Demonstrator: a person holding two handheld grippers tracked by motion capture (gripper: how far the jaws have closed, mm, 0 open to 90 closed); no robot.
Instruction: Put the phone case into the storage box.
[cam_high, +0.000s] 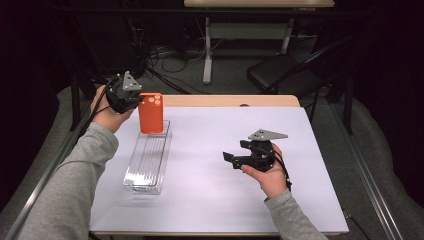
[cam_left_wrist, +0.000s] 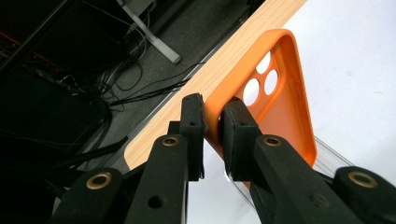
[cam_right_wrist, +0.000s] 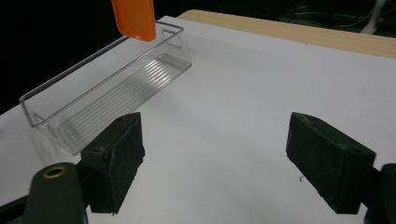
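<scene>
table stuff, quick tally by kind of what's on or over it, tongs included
orange phone case: 1
clear plastic tray: 1
tongs: 2, left tongs shut on the phone case, right tongs open
total: 4

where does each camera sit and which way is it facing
high view: above the person's side, looking forward and down at the table; shows both forearms, left gripper, right gripper.
left gripper view: rides the left gripper, jaws shut on the orange phone case.
right gripper view: rides the open right gripper, facing the clear tray.
All three share the case.
</scene>
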